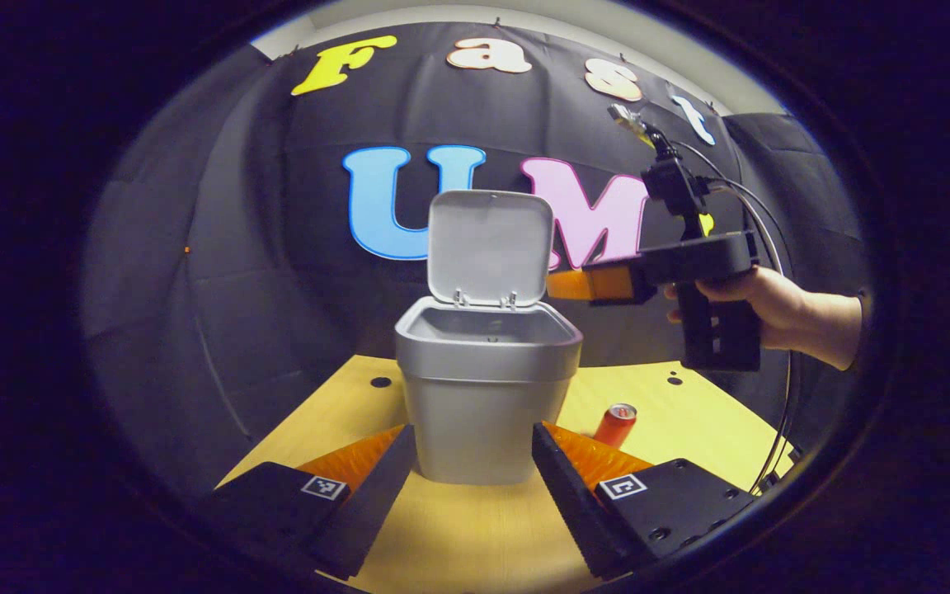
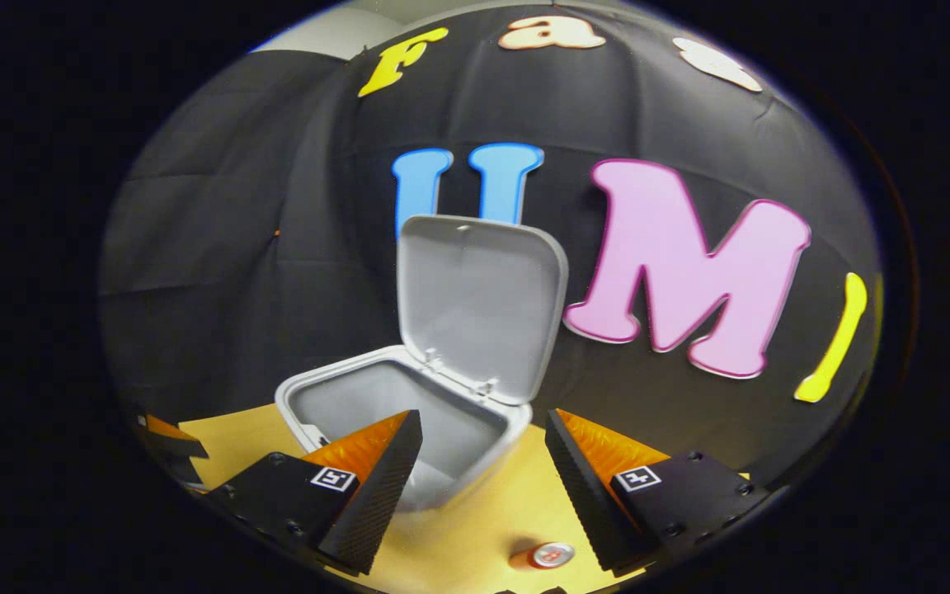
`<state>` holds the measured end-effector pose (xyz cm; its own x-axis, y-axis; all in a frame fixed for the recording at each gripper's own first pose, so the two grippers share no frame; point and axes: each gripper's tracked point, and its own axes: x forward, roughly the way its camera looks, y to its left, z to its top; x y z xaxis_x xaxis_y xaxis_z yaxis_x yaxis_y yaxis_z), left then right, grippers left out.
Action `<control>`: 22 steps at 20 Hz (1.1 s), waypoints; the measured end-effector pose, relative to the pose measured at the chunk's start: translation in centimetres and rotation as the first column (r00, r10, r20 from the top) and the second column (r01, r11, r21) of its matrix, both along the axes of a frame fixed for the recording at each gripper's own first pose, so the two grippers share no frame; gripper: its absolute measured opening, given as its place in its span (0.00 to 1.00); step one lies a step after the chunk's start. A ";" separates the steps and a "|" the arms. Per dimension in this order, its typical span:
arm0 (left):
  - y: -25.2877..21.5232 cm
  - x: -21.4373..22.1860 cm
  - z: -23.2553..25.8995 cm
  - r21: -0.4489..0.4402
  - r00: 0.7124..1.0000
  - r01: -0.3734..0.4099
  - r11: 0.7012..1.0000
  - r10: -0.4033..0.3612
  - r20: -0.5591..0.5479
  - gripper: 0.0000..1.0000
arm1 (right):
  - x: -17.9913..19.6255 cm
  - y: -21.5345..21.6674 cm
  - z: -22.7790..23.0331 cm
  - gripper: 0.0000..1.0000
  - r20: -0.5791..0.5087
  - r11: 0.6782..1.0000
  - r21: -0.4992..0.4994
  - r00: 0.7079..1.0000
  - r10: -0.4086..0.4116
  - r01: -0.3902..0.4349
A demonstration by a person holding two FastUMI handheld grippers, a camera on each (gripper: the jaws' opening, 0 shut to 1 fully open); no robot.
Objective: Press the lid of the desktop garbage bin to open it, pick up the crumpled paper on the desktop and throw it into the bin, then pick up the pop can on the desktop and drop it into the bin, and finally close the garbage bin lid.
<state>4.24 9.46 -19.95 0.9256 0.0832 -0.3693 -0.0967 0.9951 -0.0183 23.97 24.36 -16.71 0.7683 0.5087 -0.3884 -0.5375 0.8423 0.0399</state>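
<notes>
The grey desktop bin (image 1: 483, 412) stands in the middle of the table with its lid (image 1: 490, 246) swung up and upright at the back. My left gripper (image 1: 473, 458) is open, low at the table, one finger on each side of the bin's base without pressing on it. A red pop can (image 1: 615, 424) stands upright just right of the bin. A hand (image 1: 780, 309) holds my right gripper (image 1: 559, 285) in the air, right of the lid. In the right gripper view that gripper (image 2: 483, 445) is open and holds nothing, above the bin's open mouth (image 2: 376, 400), with the lid (image 2: 479, 301) behind and the can (image 2: 543, 555) below.
The yellow wooden tabletop (image 1: 689, 408) has small dark holes (image 1: 380, 382) near the bin. Cables (image 1: 772, 247) trail from the right gripper down past the table's right edge. The black cloth wall rises close behind the bin.
</notes>
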 end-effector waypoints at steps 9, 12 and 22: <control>-12.4 6.8 -10.2 -0.010 0.948 0.304 0.953 -0.303 -0.092 0.95 | -2.0 -16.5 2.0 0.97 0.008 0.961 0.007 0.961 -0.277 0.277; -16.2 10.3 -13.2 -0.030 0.935 0.339 0.940 -0.340 -0.102 0.95 | -2.3 -22.4 2.6 0.97 0.072 0.924 -0.007 0.922 -0.380 0.382; -21.6 18.6 -21.1 -0.049 0.920 0.353 0.934 -0.357 -0.161 0.95 | -2.6 -35.4 -1.3 0.96 0.104 0.809 -0.065 0.811 -0.576 0.584</control>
